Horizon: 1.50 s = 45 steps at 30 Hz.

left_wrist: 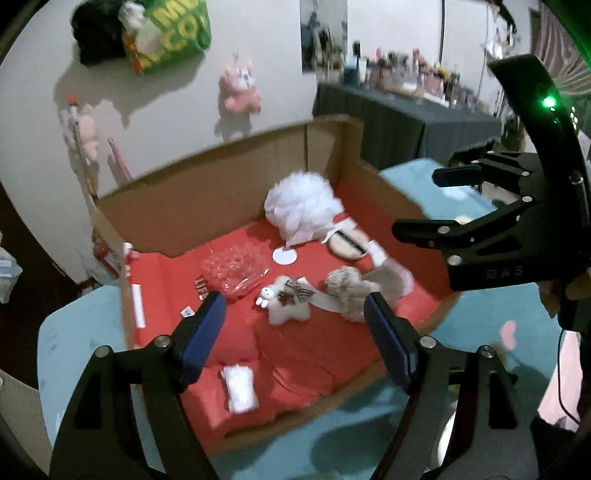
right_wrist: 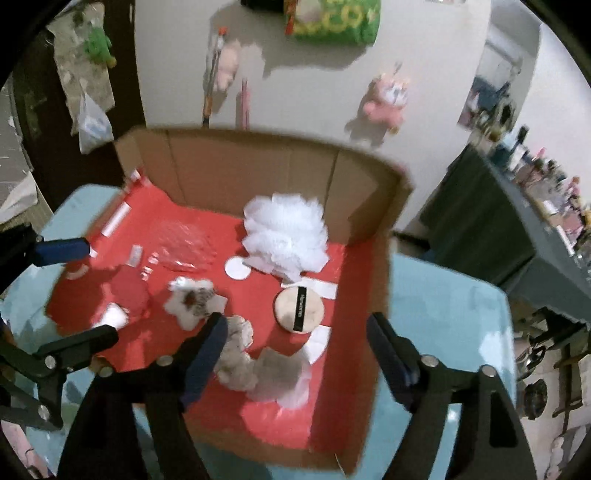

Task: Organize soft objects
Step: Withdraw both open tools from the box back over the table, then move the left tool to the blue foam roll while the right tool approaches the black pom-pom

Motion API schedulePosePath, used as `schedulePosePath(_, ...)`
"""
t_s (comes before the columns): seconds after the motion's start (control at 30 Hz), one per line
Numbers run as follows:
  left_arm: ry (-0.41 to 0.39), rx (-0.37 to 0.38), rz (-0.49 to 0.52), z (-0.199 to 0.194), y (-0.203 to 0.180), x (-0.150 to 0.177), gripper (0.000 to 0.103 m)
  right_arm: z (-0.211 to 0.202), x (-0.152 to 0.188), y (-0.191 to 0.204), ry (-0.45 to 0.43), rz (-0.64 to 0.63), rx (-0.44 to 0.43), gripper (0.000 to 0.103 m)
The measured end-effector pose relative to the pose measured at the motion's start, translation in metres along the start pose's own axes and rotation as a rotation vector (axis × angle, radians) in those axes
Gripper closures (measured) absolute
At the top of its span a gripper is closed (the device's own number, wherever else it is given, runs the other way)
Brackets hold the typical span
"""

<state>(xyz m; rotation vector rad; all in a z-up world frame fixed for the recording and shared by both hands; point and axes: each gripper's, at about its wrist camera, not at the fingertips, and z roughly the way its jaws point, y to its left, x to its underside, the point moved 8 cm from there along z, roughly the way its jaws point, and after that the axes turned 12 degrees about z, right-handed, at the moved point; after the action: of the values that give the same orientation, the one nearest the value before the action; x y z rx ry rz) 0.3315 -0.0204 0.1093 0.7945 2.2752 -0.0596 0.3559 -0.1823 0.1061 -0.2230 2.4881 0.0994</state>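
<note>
1. Writing first: I can read white letters "LIFE" on the red lining of the open brown cardboard box (left_wrist: 229, 184), beside the crinkled clear plastic bag (left_wrist: 236, 267). The black strap on the round beige powder puff (right_wrist: 299, 311) carries white lettering too small for me to read. On the wall, the green bag with yellow letters (left_wrist: 173, 33) shows only fragments, something like "CO".
2. Going left to right inside the box from my left wrist view: a flat white folded pad (left_wrist: 240, 387) near the front, the plastic bag, a small white star-shaped plush with a tiny bunny charm (left_wrist: 286, 301), a thin white round disc (left_wrist: 284, 255), a fluffy white mesh bath pouf (left_wrist: 303, 208) against the back wall, then a beige curly plush toy (left_wrist: 349, 291) with a grey-white fuzzy piece beside it.
3. My left gripper (left_wrist: 295, 332) hangs over the box front, its blue-padded jaws spread and nothing between them.
4. My right gripper (right_wrist: 297, 354) hovers over the curly plush, jaws spread wide and pinching nothing.
5. The box sits on a light blue surface (left_wrist: 498, 314).
6. The room: a pale wall with a pink plush toy (left_wrist: 240, 86) hanging on it, and to the right a dark grey draped side table (left_wrist: 406, 118) crowded with blurred bottles and small items.
</note>
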Motion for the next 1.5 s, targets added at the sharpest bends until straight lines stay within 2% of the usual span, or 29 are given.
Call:
schedulePosePath(0.07,-0.046,-0.023,-0.008,-0.022,-0.01,0.001,0.025,-0.017,0.003,-0.002,-0.048,-0.003,-0.007,0.013)
schedulePosePath(0.17,-0.119,-0.051,-0.031,-0.056,-0.023,0.009,0.013,-0.053,0.015,0.004,-0.129,-0.021,-0.007,0.006)
schedulePosePath(0.27,-0.186,-0.101,-0.045,-0.085,-0.031,0.016,0.012,-0.092,0.034,0.01,-0.214,-0.043,-0.004,0.001)
schedulePosePath(0.5,-0.311,-0.151,-0.129,-0.138,-0.058,0.052,0.01,-0.149,0.089,0.022,-0.347,-0.062,-0.021,0.0)
schedulePosePath(0.73,-0.383,-0.203,-0.167,-0.17,-0.089,0.091,0.007,-0.176,0.151,0.024,-0.434,-0.026,-0.027,0.0)
schedulePosePath(0.97,-0.374,-0.209,-0.197,-0.167,-0.117,0.125,0.007,-0.178,0.194,0.018,-0.459,0.021,-0.009,0.0)
schedulePosePath(1.07,-0.348,-0.177,-0.213,-0.155,-0.126,0.137,0.007,-0.165,0.21,0.014,-0.434,0.039,-0.01,0.0)
schedulePosePath(1.27,-0.274,-0.161,-0.23,-0.121,-0.14,0.157,0.007,-0.122,0.237,0.003,-0.354,0.08,0.004,0.0)
schedulePosePath(1.5,-0.173,-0.112,-0.25,-0.081,-0.153,0.176,0.007,-0.089,0.254,-0.013,-0.272,0.126,-0.002,0.0)
